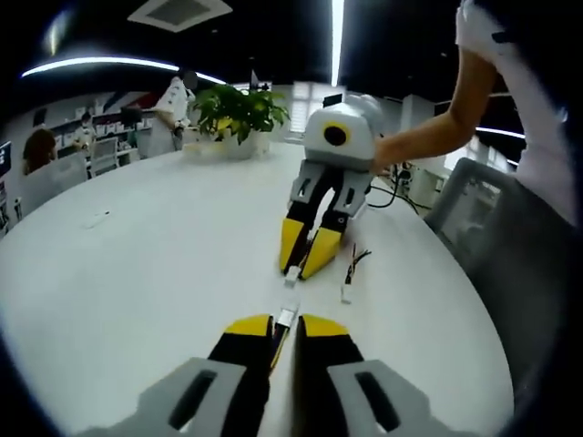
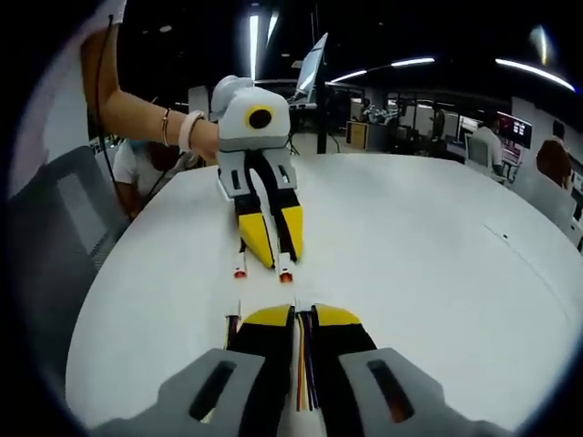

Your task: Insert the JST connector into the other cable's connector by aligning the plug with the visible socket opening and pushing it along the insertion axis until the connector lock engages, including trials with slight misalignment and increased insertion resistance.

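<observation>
JST connector (image 1: 288,316) lengthwise toward right gripper (image 1: 307,266)

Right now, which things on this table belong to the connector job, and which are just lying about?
Job in hand:
left gripper, shut on the small white plug on thin wires
right gripper, shut on the multicoloured-wire cable

Lying about:
loose red-and-black cable with a white connector
green potted plant
grey chair

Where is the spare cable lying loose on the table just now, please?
In the left gripper view, the loose cable lies on the white table, just right of the right gripper.
</observation>
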{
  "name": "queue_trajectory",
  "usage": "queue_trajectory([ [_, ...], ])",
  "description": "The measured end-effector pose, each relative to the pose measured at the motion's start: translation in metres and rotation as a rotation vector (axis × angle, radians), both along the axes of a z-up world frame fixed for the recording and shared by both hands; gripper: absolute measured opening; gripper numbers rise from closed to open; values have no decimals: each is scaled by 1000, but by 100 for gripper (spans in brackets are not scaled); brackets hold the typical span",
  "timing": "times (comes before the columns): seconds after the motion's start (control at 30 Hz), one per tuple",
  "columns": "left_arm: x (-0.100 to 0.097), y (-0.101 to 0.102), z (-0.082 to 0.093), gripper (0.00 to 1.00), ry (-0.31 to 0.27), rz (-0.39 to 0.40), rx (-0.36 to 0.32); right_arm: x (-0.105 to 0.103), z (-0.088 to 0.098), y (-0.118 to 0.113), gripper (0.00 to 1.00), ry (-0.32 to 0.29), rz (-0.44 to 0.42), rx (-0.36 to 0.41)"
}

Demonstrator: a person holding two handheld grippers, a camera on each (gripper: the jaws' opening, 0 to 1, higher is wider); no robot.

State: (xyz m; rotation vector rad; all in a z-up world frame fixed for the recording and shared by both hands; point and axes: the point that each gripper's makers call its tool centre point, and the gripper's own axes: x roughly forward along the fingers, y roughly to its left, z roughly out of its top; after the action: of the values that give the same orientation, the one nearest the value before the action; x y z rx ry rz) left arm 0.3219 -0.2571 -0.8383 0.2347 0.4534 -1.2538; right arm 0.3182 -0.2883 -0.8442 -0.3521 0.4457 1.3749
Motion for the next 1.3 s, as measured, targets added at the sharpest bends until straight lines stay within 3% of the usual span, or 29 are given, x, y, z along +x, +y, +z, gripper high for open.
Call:
queue_trajectory([
  [0.33,-5,-3,-1,0,-18,-45,-4,1,-1,-1,5,10,4,24],
  [0.67,-1,-3,-1,0,-15,-33,-6,4,0,-1,4,14,14,18],
  [0.77,-2,-3,-1,0,-9,-32,-7,6,6,0,4,42,-4,52],
  [1.3,-2,2,21,0,-8,-19,2,8,33,-4,4,-12,41,31],
])
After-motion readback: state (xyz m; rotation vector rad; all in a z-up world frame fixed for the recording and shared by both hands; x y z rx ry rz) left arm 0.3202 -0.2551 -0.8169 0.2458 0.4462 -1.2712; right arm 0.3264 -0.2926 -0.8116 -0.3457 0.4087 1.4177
